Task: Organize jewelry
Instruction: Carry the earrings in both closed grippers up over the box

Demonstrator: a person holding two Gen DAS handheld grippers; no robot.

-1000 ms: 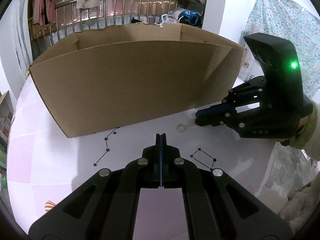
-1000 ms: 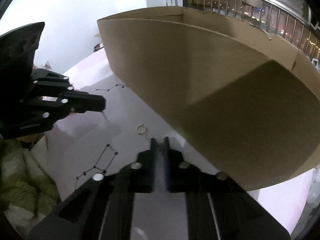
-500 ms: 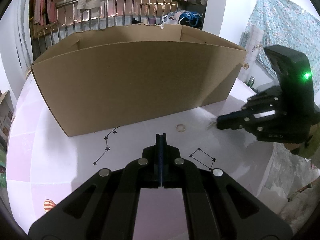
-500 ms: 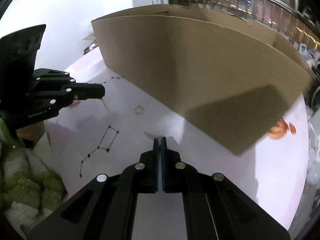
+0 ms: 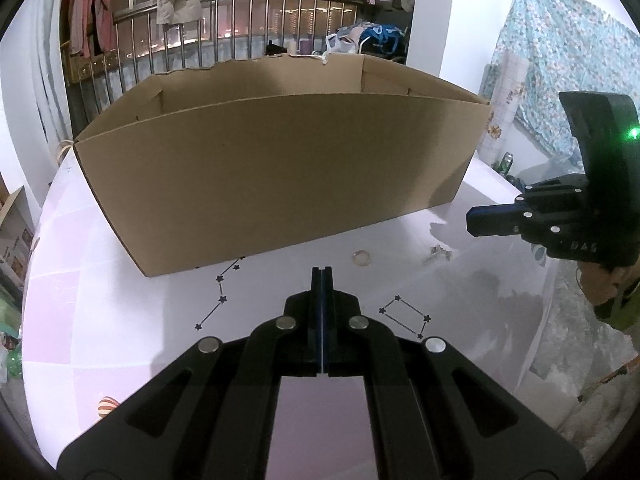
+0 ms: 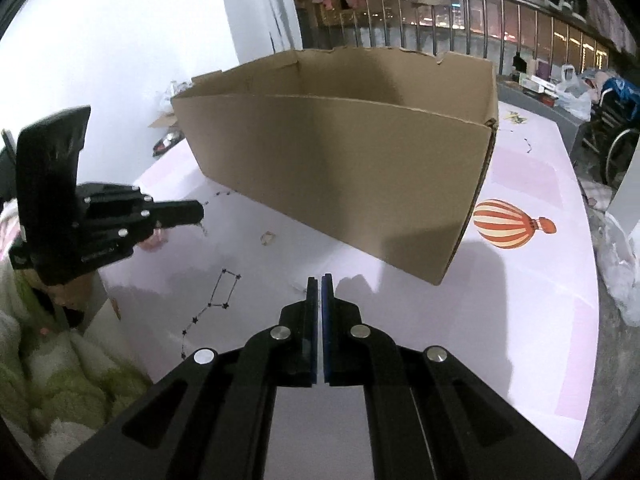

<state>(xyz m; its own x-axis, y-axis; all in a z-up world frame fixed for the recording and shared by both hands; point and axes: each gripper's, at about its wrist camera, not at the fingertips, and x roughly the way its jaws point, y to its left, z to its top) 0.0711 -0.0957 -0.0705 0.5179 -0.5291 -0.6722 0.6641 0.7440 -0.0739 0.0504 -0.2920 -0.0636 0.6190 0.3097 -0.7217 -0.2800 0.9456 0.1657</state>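
Left wrist view: cardboard box (image 5: 276, 168) stands open-topped on the pale printed table (image 5: 100, 288); use it as your landmark.

- Ring (image 5: 361, 257) lies flat on the table just in front of the box's near wall, toward its right half. Same ring shows small and blurred in the right wrist view (image 6: 267, 238).
- Second piece, a small crumpled bit of jewelry (image 5: 438, 251), maybe a chain or earring, lies right of the ring, off the box's right front corner. Too small to identify.
- Your left gripper (image 5: 321, 276) is pressed together, holding nothing, tips just short of the ring and slightly left of it.
- Your right gripper (image 6: 320, 284) is nearly pressed together, thin slit only, and I see nothing pinched in it. It hangs in front of the box's right front corner, above the small piece (image 6: 298, 286) and well apart from the ring.

Handling, my judgement: ring is light, hard, slick, lying flat, so it will likely skate when nudged. Spread the fingers, straddle the band, pinch across its outer edge. Small piece looks limp and tangly; grab its bunched middle, not a loose end.
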